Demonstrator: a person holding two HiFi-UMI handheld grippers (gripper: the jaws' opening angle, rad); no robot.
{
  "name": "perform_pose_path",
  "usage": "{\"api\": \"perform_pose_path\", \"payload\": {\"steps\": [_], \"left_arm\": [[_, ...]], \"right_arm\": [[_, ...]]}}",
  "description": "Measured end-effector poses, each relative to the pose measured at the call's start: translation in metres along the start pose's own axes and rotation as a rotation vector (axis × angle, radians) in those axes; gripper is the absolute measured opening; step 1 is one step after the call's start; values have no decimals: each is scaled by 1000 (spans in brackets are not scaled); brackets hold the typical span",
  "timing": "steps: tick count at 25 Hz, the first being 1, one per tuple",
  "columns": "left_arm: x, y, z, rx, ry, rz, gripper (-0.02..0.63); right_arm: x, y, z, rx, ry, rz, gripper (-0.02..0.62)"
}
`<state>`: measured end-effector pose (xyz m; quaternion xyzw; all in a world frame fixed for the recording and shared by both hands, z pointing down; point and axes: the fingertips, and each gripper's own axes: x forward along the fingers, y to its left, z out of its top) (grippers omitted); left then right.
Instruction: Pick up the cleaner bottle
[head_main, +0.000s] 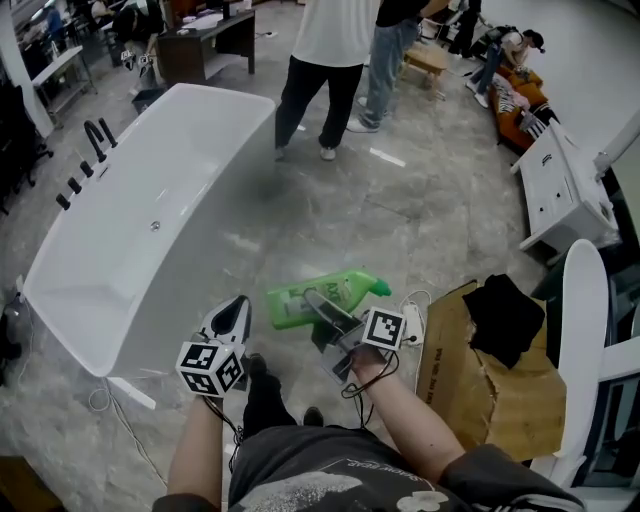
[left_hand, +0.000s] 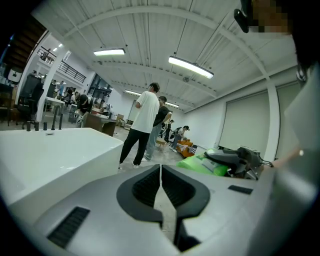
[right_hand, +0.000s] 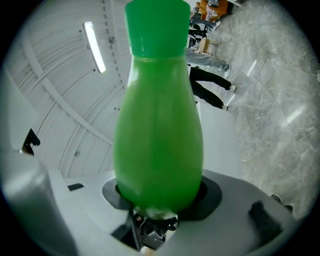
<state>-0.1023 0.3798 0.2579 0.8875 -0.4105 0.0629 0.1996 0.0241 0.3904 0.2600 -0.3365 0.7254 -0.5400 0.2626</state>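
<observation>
The green cleaner bottle (head_main: 320, 297) lies on its side in the air above the stone floor, its cap toward the right. My right gripper (head_main: 322, 310) is shut on its body; in the right gripper view the bottle (right_hand: 157, 125) fills the middle, wedged between the jaws with its cap at the top. To the left my left gripper (head_main: 232, 318) hangs beside the bathtub's near corner. Its jaws meet with nothing between them (left_hand: 160, 182). From that view the bottle (left_hand: 206, 164) shows at the right, clamped in the other gripper.
A white bathtub (head_main: 130, 250) with black taps stands at the left. A flattened cardboard box (head_main: 470, 380) with a black cloth lies at the right, next to a white cabinet (head_main: 560, 190). Two people (head_main: 330, 70) stand ahead on the floor. A white power strip (head_main: 412, 325) lies near the box.
</observation>
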Motion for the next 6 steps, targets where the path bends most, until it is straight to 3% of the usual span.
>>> {"api": "perform_pose_path", "payload": {"steps": [6], "left_arm": [[-27, -32, -15, 7, 5, 4, 21]], "right_arm": [[-34, 9, -18, 3, 13, 0, 204]]}}
